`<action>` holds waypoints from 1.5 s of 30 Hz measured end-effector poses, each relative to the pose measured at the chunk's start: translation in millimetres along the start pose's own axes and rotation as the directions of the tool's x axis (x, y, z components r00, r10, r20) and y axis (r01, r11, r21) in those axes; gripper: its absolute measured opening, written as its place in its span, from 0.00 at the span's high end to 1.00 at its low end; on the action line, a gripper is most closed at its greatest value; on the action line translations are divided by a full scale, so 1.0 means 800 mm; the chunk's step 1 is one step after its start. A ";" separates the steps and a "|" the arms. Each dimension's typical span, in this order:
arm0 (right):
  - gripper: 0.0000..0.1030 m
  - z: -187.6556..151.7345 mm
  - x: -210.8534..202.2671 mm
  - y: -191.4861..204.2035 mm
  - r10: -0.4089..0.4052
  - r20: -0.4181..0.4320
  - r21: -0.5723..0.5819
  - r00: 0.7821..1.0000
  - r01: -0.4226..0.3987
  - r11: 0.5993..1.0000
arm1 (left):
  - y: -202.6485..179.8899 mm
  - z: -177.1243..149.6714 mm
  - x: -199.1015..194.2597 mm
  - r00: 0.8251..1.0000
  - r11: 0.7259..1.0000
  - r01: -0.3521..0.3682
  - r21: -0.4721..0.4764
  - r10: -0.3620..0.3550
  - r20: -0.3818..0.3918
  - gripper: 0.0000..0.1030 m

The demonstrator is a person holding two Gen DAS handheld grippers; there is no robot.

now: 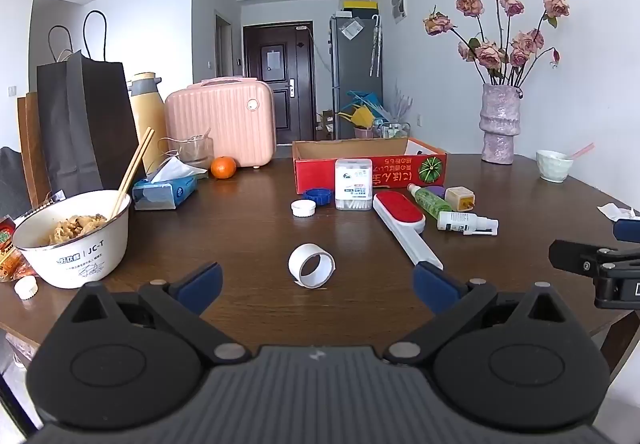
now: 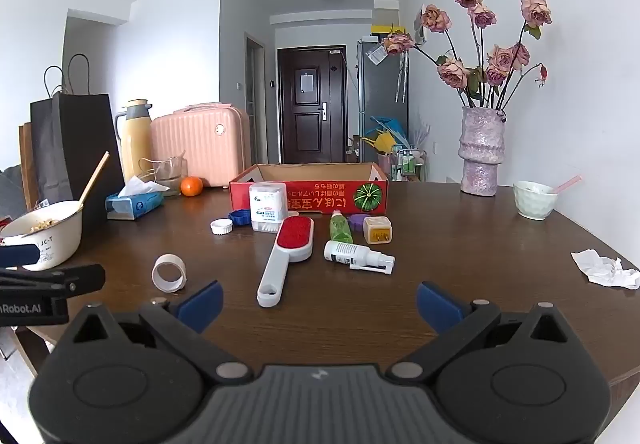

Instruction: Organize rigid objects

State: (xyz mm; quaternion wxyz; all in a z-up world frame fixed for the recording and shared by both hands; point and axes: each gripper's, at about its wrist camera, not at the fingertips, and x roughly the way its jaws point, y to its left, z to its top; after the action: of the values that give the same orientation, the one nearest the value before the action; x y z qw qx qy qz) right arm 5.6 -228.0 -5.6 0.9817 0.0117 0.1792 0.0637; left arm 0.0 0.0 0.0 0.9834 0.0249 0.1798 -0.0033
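Note:
A shallow red cardboard box [image 1: 374, 167] [image 2: 308, 189] stands mid-table. In front of it lie a tape roll [image 1: 311, 266] [image 2: 169, 272], a white and red lint brush [image 1: 404, 226] [image 2: 286, 258], a white spray bottle [image 1: 466, 222] [image 2: 356, 255], a green bottle [image 1: 430, 199] [image 2: 341, 228], a yellowish plug cube [image 1: 460, 198] [image 2: 377, 230], a cotton swab box [image 1: 354, 183] [image 2: 267, 207], a white cap [image 1: 303, 208] [image 2: 221, 226] and a blue cap [image 1: 319, 196] [image 2: 237, 217]. My left gripper [image 1: 318, 286] is open just short of the tape roll. My right gripper [image 2: 318, 302] is open near the brush handle, holding nothing.
A bowl of food with chopsticks [image 1: 76, 238], tissue box [image 1: 164, 189], orange [image 1: 223, 167], pink case [image 1: 222, 119] and paper bags [image 1: 86, 119] crowd the left. A vase of roses [image 2: 482, 149], a small green bowl [image 2: 535, 199] and crumpled paper [image 2: 606, 268] sit on the right.

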 end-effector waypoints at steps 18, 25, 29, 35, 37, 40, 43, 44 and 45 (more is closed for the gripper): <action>0.00 -0.001 -0.002 0.000 -0.005 0.001 -0.004 1.000 0.005 1.000 | 0.001 0.006 0.000 1.000 1.000 -0.001 0.006 0.001 -0.005 0.00; 0.00 0.000 -0.004 0.001 -0.004 0.000 -0.004 1.000 0.004 1.000 | 0.002 0.003 0.000 1.000 1.000 0.000 0.005 0.000 0.001 0.00; 0.00 0.000 -0.003 0.002 -0.005 -0.001 -0.003 1.000 0.005 1.000 | 0.001 0.003 -0.002 1.000 1.000 -0.002 0.005 0.002 0.003 0.00; 0.00 -0.001 -0.002 0.003 -0.005 0.000 -0.004 1.000 0.005 1.000 | 0.002 0.003 -0.002 1.000 1.000 -0.002 0.004 0.002 0.004 0.00; 0.00 0.000 -0.003 0.003 -0.005 0.000 -0.004 1.000 0.005 1.000 | 0.002 0.003 -0.002 1.000 1.000 -0.001 0.003 0.001 0.004 0.00; 0.00 0.000 -0.003 0.003 -0.005 0.001 -0.005 1.000 0.005 1.000 | 0.002 0.003 -0.003 1.000 1.000 -0.002 0.003 0.002 0.004 0.00; 0.00 0.000 -0.003 0.003 -0.004 0.001 -0.005 1.000 0.004 1.000 | 0.002 0.003 -0.003 1.000 1.000 -0.001 0.002 0.001 0.005 0.00; 0.00 0.000 -0.003 0.003 -0.005 0.001 -0.005 1.000 0.005 1.000 | 0.002 0.003 -0.002 1.000 1.000 -0.002 0.003 0.002 0.005 0.00; 0.00 0.000 -0.003 0.003 -0.005 0.001 -0.005 1.000 0.005 1.000 | 0.002 0.003 -0.002 1.000 1.000 -0.001 0.003 0.001 0.005 0.00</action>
State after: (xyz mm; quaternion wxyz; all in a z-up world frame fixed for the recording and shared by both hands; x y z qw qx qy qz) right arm 3.0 -225.8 -4.9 0.9820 0.0091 0.1784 0.0617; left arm -1.1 1.7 2.8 0.9838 0.0263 0.1775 -0.0029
